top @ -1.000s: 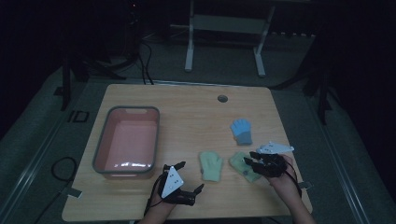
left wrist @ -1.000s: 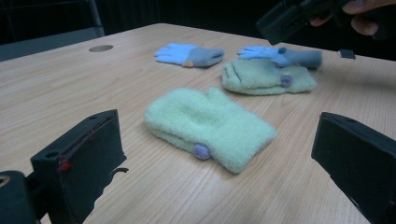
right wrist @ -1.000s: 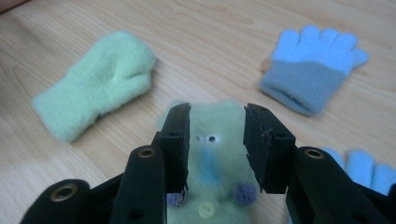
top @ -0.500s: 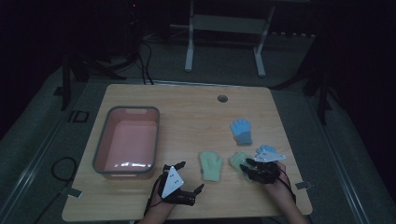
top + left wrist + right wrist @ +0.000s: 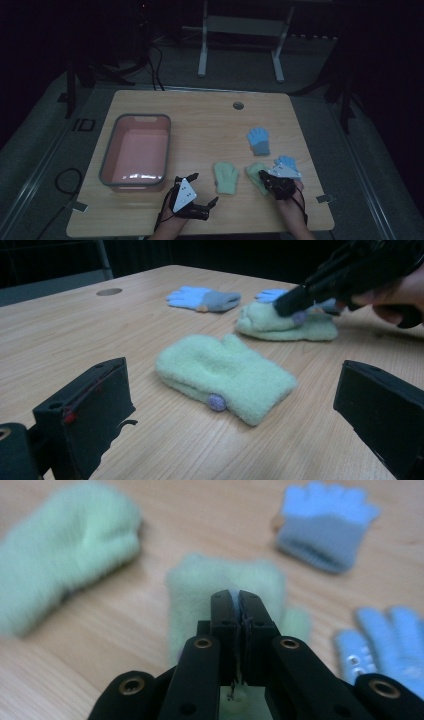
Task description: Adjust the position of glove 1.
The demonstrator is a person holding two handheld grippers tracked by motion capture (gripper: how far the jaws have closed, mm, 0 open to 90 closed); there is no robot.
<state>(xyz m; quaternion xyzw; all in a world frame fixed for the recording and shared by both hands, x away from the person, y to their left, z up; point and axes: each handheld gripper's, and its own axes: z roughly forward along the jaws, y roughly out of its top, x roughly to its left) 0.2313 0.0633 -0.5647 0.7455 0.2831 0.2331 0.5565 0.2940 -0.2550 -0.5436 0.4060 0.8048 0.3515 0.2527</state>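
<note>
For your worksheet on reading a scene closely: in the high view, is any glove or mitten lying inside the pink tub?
No: the pink tub holds nothing, while the green mitten and the blue glove lie on the table.

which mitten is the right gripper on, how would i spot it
Start at the pink tub on the wooden table, then go right along the near edge. Past the first green mitten lies a second green mitten, the one under the right gripper, beside a blue glove.

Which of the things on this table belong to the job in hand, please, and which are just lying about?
In the job: right tool, shut on the right green mitten.

Lying about: left green mitten, two blue gloves, pink tub, left tool, open.
</note>
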